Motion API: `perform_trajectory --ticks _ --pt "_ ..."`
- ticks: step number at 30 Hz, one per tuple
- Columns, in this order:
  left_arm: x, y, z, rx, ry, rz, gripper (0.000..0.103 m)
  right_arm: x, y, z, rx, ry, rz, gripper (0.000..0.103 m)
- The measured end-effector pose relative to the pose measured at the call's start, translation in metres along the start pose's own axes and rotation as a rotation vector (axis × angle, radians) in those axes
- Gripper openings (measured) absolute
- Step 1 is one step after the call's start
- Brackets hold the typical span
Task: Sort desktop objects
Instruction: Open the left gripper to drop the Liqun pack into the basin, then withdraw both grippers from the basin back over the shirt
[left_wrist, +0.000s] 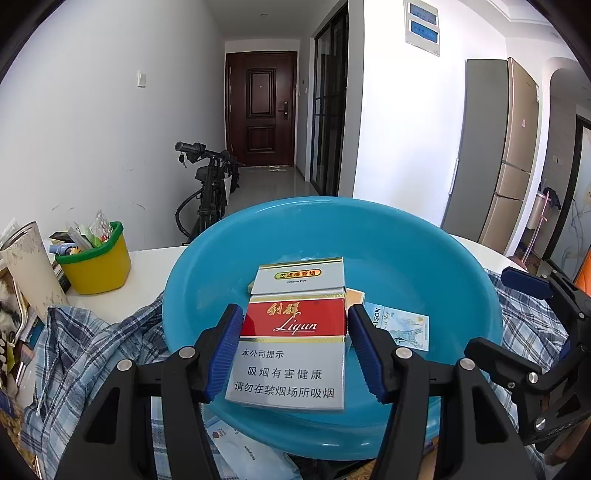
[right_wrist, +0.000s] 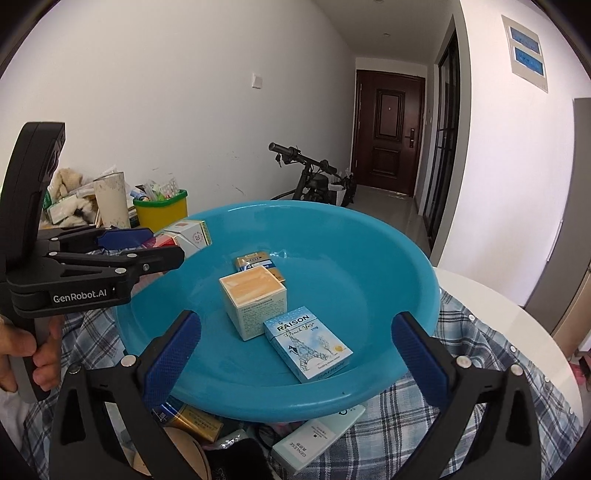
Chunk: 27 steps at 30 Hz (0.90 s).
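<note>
Three packs lie in the blue basin, a fourth, the red Liqun pack, clamped by the left gripper while the right gripper gapes empty.

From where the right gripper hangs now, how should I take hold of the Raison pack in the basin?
Grip the Raison pack across its two long narrow edges, coming down from above. It lies flat, face up, in the blue basin, skewed, so roll the open right gripper to match. Its left corner sits close to the square box; enter from the clearer right side.
</note>
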<state>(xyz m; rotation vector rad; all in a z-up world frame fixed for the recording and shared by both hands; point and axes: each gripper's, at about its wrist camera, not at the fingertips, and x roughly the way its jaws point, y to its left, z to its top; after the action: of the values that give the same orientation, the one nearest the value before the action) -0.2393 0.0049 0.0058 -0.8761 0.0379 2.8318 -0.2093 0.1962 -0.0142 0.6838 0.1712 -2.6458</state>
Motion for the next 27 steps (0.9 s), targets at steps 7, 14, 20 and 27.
perform_trajectory --ticks 7,14,20,27 --pt "0.0005 -0.0002 -0.0011 0.001 -0.003 0.001 0.061 -0.0044 -0.0057 0.0007 0.018 -0.010 -0.004 0.103" --pt "-0.0021 -0.0004 -0.0003 0.002 -0.021 0.053 0.103 -0.0054 -0.0078 0.0004 0.025 -0.012 -0.008 0.103" --pt "0.0006 0.0056 -0.0008 -0.031 -0.002 0.043 0.103 -0.0059 -0.0086 0.0015 0.028 -0.014 -0.003 0.103" --pt "0.0006 0.0026 -0.0017 -0.013 -0.002 0.046 0.103 -0.0038 -0.0083 -0.0003 0.024 0.001 -0.014 0.103"
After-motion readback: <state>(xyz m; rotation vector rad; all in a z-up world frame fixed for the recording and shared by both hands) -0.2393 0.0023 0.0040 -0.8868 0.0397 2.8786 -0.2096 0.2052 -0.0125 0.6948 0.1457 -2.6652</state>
